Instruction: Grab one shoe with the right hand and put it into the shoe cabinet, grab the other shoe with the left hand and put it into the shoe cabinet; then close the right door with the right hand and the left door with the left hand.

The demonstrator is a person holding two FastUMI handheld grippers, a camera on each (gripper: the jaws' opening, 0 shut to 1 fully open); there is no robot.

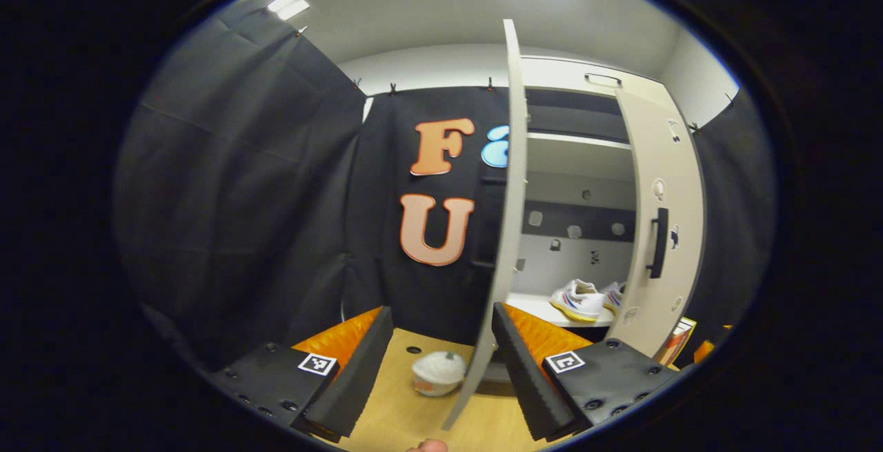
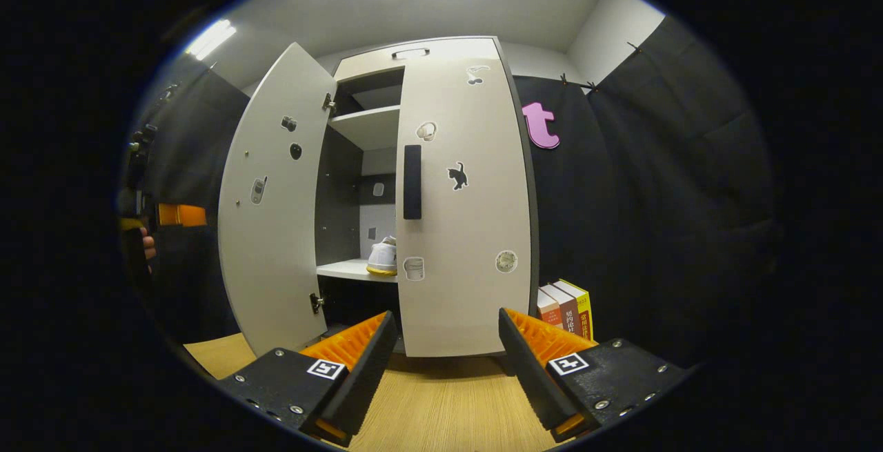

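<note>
In the left gripper view the cabinet's left door (image 1: 509, 183) stands wide open and edge-on. Its lower edge runs down through the gap of my open left gripper (image 1: 438, 369), close to the right finger (image 1: 517, 362). Two white shoes (image 1: 578, 299) sit side by side on the cabinet shelf (image 1: 531, 306). The right door (image 1: 659, 231) with its dark handle (image 1: 660, 241) covers most of the right half. In the right gripper view my open right gripper (image 2: 445, 355) faces that right door (image 2: 462, 210) from a short way off, holding nothing. One shoe (image 2: 383, 257) shows on the shelf between the doors.
A small white lidded cup (image 1: 438, 371) lies on the wooden surface (image 1: 414, 424) by the left door's foot. Upright books (image 2: 569, 307) stand right of the cabinet. A hand with the other gripper (image 2: 141, 231) shows behind the open left door (image 2: 276, 210).
</note>
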